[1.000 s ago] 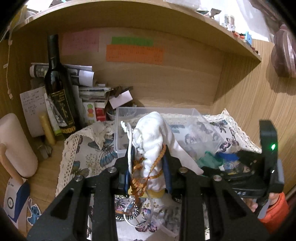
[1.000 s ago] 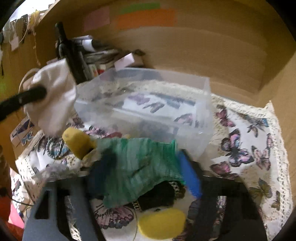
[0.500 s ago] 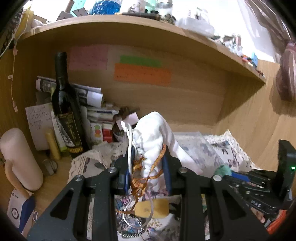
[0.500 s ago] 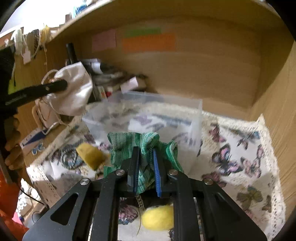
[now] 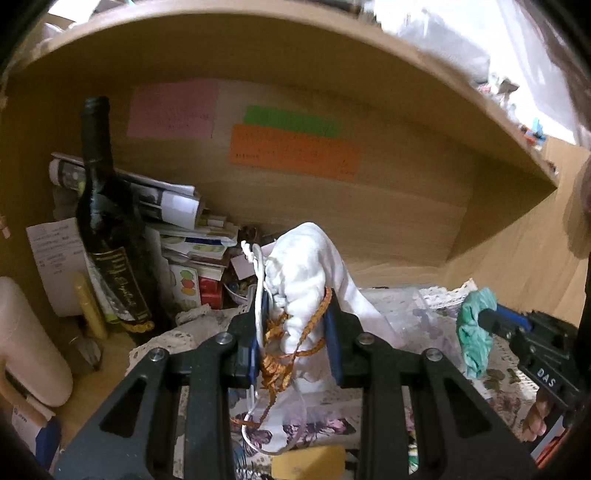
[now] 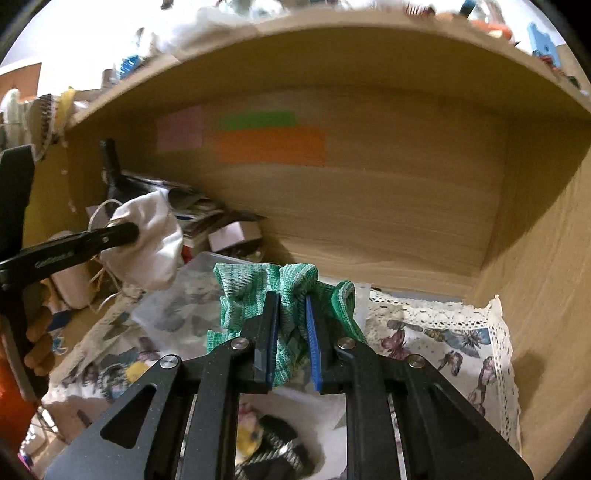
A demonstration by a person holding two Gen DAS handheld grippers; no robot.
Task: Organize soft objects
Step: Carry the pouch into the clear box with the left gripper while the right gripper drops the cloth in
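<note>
Motion blur is smearing the shelf-top clutter (image 6: 229, 14) along the frame's upper edge; sticky-note writing (image 5: 291, 155) is staying illegible.

Open alcove ahead and right of the right gripper (image 6: 290, 332). Blocked far left by wine bottle (image 5: 107, 236), stacked papers (image 5: 173, 218); clear plastic box (image 6: 199, 291) just below-left.
</note>
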